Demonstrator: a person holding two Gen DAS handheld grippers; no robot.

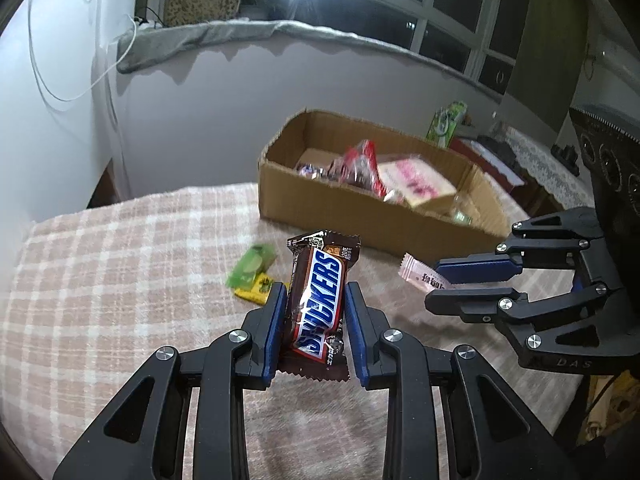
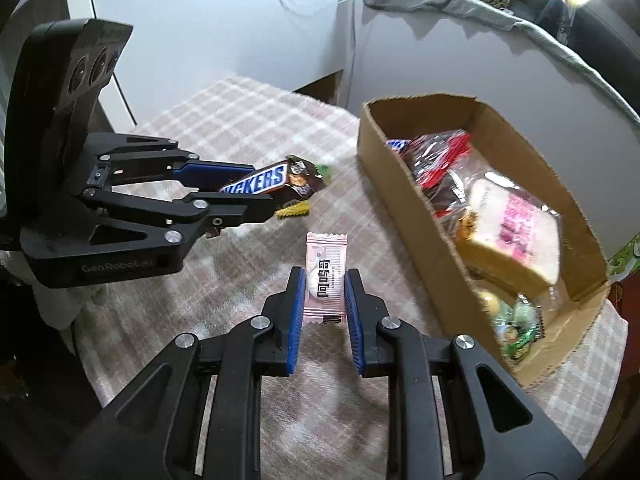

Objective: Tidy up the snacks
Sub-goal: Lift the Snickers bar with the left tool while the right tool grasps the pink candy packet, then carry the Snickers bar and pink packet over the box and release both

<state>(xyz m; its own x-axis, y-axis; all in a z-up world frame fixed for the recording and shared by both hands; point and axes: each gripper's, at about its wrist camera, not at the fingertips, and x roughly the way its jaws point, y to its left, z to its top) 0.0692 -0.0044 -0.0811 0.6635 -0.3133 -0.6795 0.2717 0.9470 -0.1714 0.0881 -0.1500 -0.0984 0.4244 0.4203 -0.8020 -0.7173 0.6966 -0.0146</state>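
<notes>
My left gripper (image 1: 316, 292) is shut on a brown Snickers bar (image 1: 320, 300) and holds it above the checked cloth; it also shows in the right wrist view (image 2: 260, 182). My right gripper (image 2: 323, 280) is open, its fingers on either side of a pink sachet (image 2: 325, 276) that lies flat on the cloth. In the left wrist view the right gripper (image 1: 436, 282) sits at the right, over the pink sachet (image 1: 420, 276). A cardboard box (image 1: 360, 208) holds several snacks, among them a red packet (image 2: 440, 160) and a pink-printed bread pack (image 2: 516, 232).
A green sachet (image 1: 252, 266) and a yellow sachet (image 1: 256, 290) lie on the checked cloth (image 1: 120, 280) left of the Snickers. The box (image 2: 400, 184) stands at the table's far right. A white wall and a window sill lie behind. A green carton (image 1: 446, 124) stands beyond the box.
</notes>
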